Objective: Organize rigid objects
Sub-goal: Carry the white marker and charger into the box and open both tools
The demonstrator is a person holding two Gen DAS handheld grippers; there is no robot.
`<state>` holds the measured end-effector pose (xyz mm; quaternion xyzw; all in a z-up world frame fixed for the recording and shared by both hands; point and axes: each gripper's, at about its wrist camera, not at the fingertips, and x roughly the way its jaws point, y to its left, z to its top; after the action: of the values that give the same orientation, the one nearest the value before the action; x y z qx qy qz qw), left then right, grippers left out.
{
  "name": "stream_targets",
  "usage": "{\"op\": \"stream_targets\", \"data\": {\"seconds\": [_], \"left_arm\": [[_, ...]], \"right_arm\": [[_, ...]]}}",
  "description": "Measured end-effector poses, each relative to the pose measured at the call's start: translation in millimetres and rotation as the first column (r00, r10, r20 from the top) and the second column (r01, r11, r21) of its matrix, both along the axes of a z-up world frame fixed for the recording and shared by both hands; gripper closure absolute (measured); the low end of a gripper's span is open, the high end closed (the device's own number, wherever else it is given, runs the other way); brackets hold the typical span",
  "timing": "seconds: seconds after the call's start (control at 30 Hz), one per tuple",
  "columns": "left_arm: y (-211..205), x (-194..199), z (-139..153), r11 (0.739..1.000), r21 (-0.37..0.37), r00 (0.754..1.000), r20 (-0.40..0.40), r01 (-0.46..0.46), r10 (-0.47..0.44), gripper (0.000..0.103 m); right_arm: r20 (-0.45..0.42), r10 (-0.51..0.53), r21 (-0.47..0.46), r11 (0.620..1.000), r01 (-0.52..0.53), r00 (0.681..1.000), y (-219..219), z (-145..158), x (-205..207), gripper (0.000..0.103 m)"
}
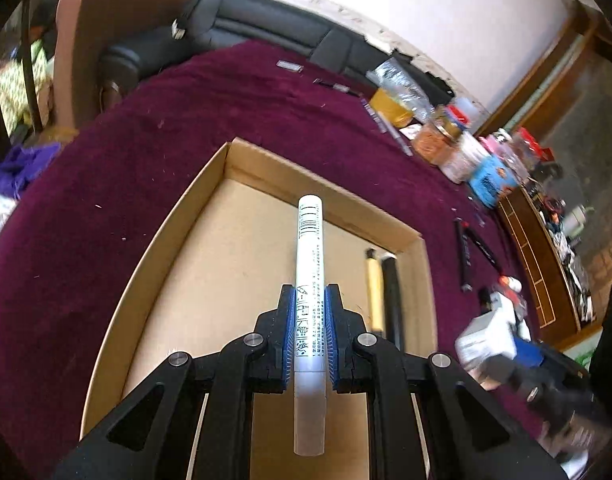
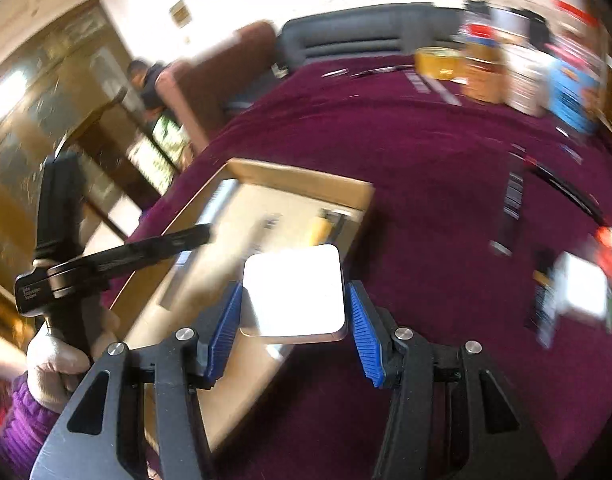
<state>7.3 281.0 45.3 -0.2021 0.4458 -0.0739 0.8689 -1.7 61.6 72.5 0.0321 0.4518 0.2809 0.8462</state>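
My left gripper (image 1: 310,300) is shut on a white marker pen (image 1: 309,264) that points forward over a shallow cardboard box (image 1: 186,240). A yellow pen (image 1: 374,292) and a black pen (image 1: 391,296) lie along the box's right wall. My right gripper (image 2: 294,304) is shut on a white square block (image 2: 293,290) above the near right corner of the same box (image 2: 298,184). The left gripper (image 2: 126,256) shows at the left of the right wrist view, over the box. That view is blurred.
The box sits on a maroon cloth (image 1: 146,140). Loose pens (image 1: 465,256) and a white box (image 1: 489,336) lie right of it. Jars and packets (image 1: 457,144) stand at the far right. A black sofa (image 1: 266,20) lies behind.
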Motion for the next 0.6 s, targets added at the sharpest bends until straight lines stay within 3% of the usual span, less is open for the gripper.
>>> {"op": "stream_targets", "data": {"seconds": [0.2,0.33,0.47,0.53,0.6], "left_arm": [[7,30,-22,1.0,-0.025,0.998,-0.062,0.008,-0.009,0.092],[10,41,-31,0.998,-0.055,0.997,-0.078,0.01,-0.015,0.092],[7,42,-28,0.999,-0.032,0.997,-0.07,0.013,-0.015,0.092],[7,41,-26,1.0,-0.018,0.998,-0.064,0.003,-0.004,0.087],[8,38,-24,1.0,-0.021,0.998,-0.055,-0.02,0.019,0.063]], "right_arm": [[0.009,0.095,-0.138,0.986,-0.093,0.995,60,-25,28,0.051],[-0.004,0.13,-0.17,0.977,-0.129,0.992,73,-38,41,0.051],[0.003,0.14,-0.21,0.968,-0.136,0.99,80,-45,47,0.051],[0.004,0.129,-0.213,0.969,-0.125,0.992,79,-48,53,0.051],[0.005,0.121,-0.203,0.972,-0.117,0.993,79,-47,57,0.05]]}}
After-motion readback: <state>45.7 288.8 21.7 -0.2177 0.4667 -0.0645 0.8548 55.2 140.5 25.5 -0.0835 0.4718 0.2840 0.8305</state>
